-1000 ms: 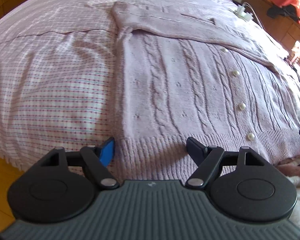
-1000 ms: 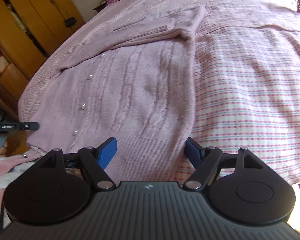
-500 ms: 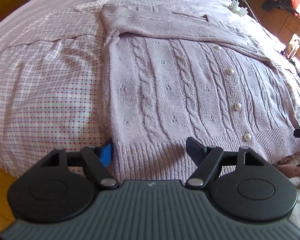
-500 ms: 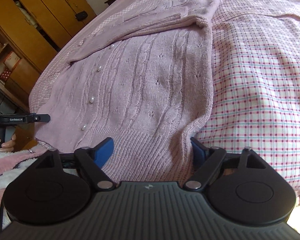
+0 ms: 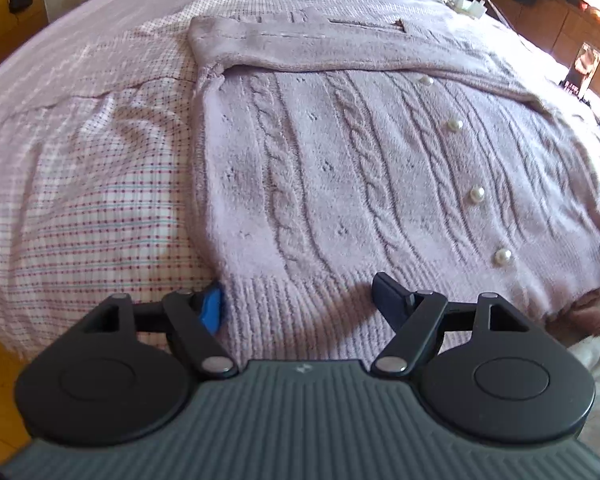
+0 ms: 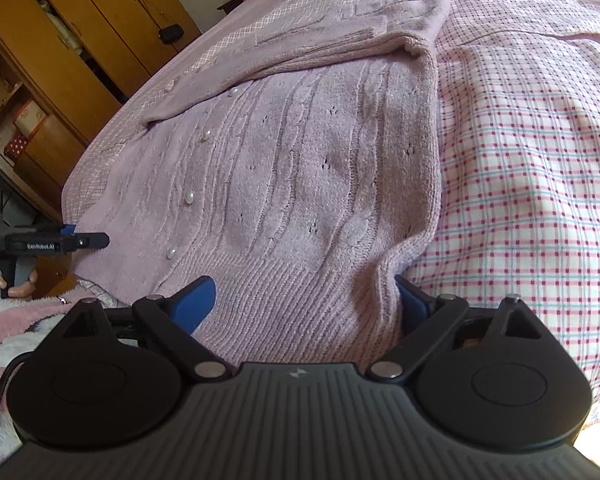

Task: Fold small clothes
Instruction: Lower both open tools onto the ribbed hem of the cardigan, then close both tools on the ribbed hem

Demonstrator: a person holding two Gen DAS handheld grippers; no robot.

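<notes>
A lilac cable-knit cardigan (image 5: 340, 168) with pearl buttons lies flat on the checked bed cover (image 5: 80, 200), its sleeve folded across the top. My left gripper (image 5: 296, 286) sits over the hem's left corner. Its jaws are opening and the ribbed hem lies between them, not pressed. My right gripper (image 6: 304, 288) is at the hem's other corner. Its jaws are opening wide with the hem (image 6: 300, 304) loose between them and the side edge bunched against the right finger. The left gripper (image 6: 60, 242) also shows at the left of the right wrist view.
A wooden wardrobe (image 6: 80, 40) stands left of the bed. A white charger with its cable (image 5: 466, 2) lies near the far end, by a wooden dresser (image 5: 560, 20). A fluffy pink and white cloth (image 6: 20, 320) lies below the hem. A hand (image 6: 16, 284) holds the left gripper's handle.
The right jaws have spread wider and the hem's side edge has bunched against the right finger. Both views now show more of the cardigan's top end.
</notes>
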